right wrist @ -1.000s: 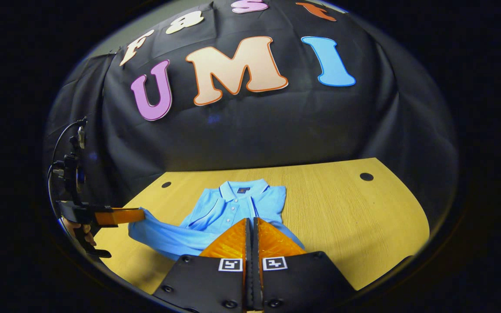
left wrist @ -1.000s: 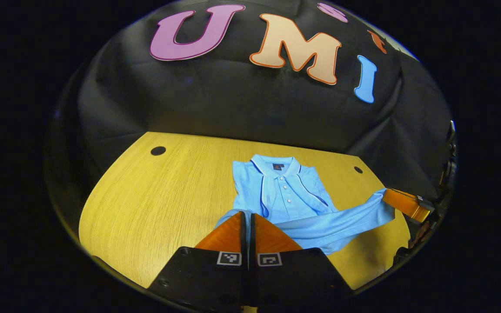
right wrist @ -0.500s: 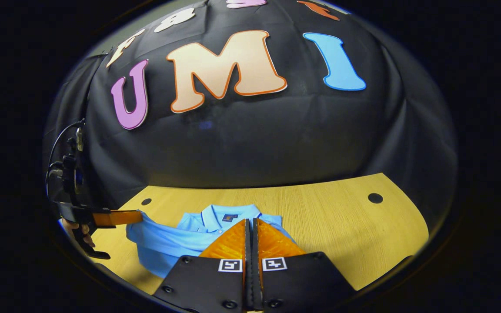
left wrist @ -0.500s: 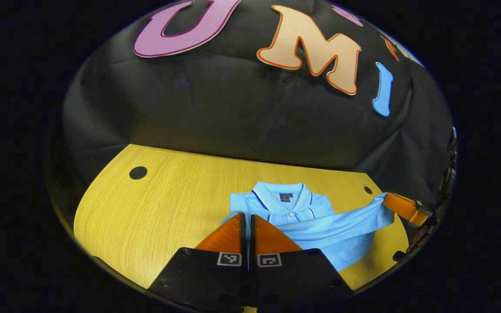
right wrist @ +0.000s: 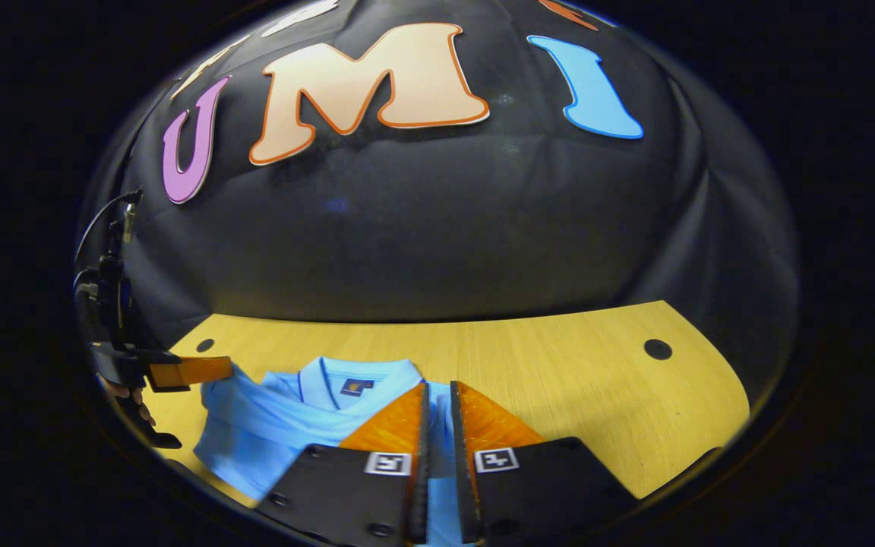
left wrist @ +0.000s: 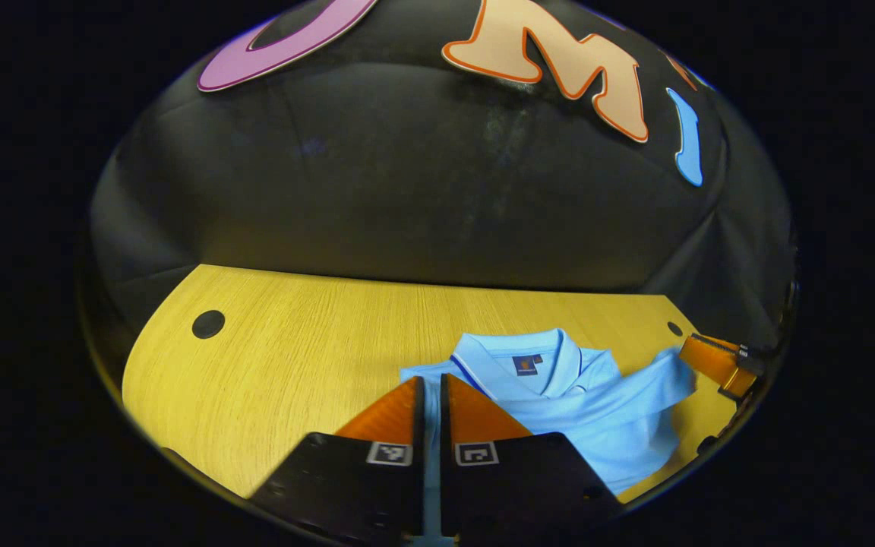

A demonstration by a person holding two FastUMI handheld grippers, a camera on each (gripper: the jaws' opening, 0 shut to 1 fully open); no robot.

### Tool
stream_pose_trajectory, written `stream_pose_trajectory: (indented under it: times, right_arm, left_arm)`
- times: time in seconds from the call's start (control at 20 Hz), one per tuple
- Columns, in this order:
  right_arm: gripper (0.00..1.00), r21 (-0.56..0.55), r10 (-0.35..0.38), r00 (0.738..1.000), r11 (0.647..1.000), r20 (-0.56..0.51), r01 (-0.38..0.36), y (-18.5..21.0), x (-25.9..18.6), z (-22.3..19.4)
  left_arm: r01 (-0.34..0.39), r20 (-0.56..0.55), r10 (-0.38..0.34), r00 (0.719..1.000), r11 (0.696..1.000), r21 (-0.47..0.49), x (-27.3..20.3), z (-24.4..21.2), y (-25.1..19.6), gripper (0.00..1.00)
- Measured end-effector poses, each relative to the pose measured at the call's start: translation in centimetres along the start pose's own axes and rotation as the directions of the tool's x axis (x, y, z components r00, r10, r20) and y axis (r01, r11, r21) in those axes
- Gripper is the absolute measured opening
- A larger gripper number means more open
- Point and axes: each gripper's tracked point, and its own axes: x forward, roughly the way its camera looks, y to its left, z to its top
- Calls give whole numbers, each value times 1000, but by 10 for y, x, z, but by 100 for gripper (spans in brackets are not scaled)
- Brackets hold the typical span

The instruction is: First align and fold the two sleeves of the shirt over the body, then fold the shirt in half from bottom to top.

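The left gripper (left wrist: 430,384) is sitting low over the near edge of the wooden table (left wrist: 293,357), its jaws a thin slit apart, and light blue cloth is showing right down that slit. That cloth is the shirt (left wrist: 559,403), so the jaws are pinching its left edge. In the left gripper view the shirt is lying just right of the fingers, with its collar (left wrist: 517,349) at the far end facing the black booth wall (left wrist: 407,190). A loose layer is draping across the body below the collar and running up to the right. At the far right of that view the right gripper (left wrist: 699,357) is reaching in from the side, and the raised right corner of the shirt is meeting its tip.

In the right gripper view the story is mirroring itself. The right gripper's jaws are likewise standing a narrow gap apart, blue fabric is filling the gap, and they are gripping the shirt there. The rest of the shirt is spreading out to the left of those fingers, bunching in soft ridges just near of the collar. At the left of this view the left gripper is coming in level, a hand (right wrist: 130,399) is holding it from below, and the shirt's corner is touching its tip. A dark round hole (left wrist: 208,324) is showing in the table's far left corner, well apart from the shirt.
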Motion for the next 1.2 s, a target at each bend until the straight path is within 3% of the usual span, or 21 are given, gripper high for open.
stream_pose_trajectory:
  times: [0.15,0.4,0.6,0.95,1.2]
  right_arm:
    - [100,-22,-4,998,1000,57,5,2,-19,18]
    - [99,-17,36,988,999,151,-34,14,-90,42]
    - [99,-62,61,974,997,217,-49,19,-157,56]
    - [99,-83,93,947,994,306,-71,23,-251,70]
    - [99,-86,115,936,992,332,-91,27,-286,73]
  left_arm:
    - [-13,64,15,998,999,-33,-25,17,-4,99]
    - [-42,188,37,981,999,22,-96,45,-17,96]
    - [-42,273,37,961,999,12,-155,57,-38,96]
    - [-75,320,44,946,993,86,-240,41,-64,95]
    - [-88,317,56,947,992,88,-273,22,-69,95]
